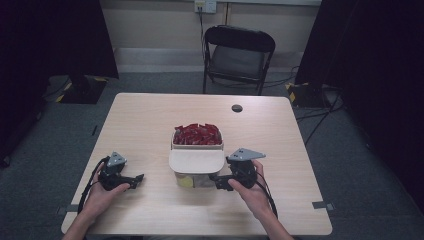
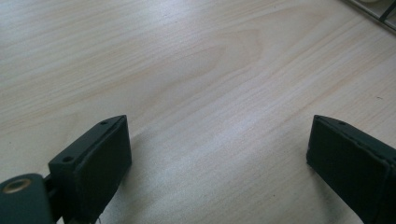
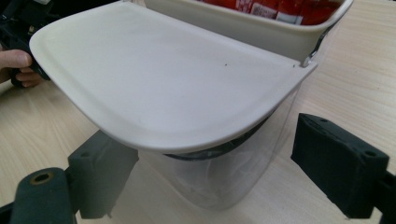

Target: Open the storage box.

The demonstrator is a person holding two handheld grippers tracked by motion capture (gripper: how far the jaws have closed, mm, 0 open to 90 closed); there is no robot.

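Note:
A clear plastic container (image 1: 196, 176) with a white flip lid (image 1: 196, 161) stands at the table's middle, near the front. Its open top holds several red packets (image 1: 197, 134). In the right gripper view the white lid (image 3: 163, 79) overhangs the clear body (image 3: 219, 177), and red packets (image 3: 280, 7) show behind the rim. My right gripper (image 1: 219, 181) is open, its jaws close to the container's right side, one on either side of the clear body (image 3: 212, 179). My left gripper (image 1: 138, 178) is open over bare wood (image 2: 219, 158), left of the container.
The light wooden table (image 1: 150, 115) has a small dark round hole (image 1: 237, 108) at its far right. A black folding chair (image 1: 239, 55) stands behind the table. Black curtains hang at both sides. In the right gripper view, the other hand (image 3: 18, 65) shows far left.

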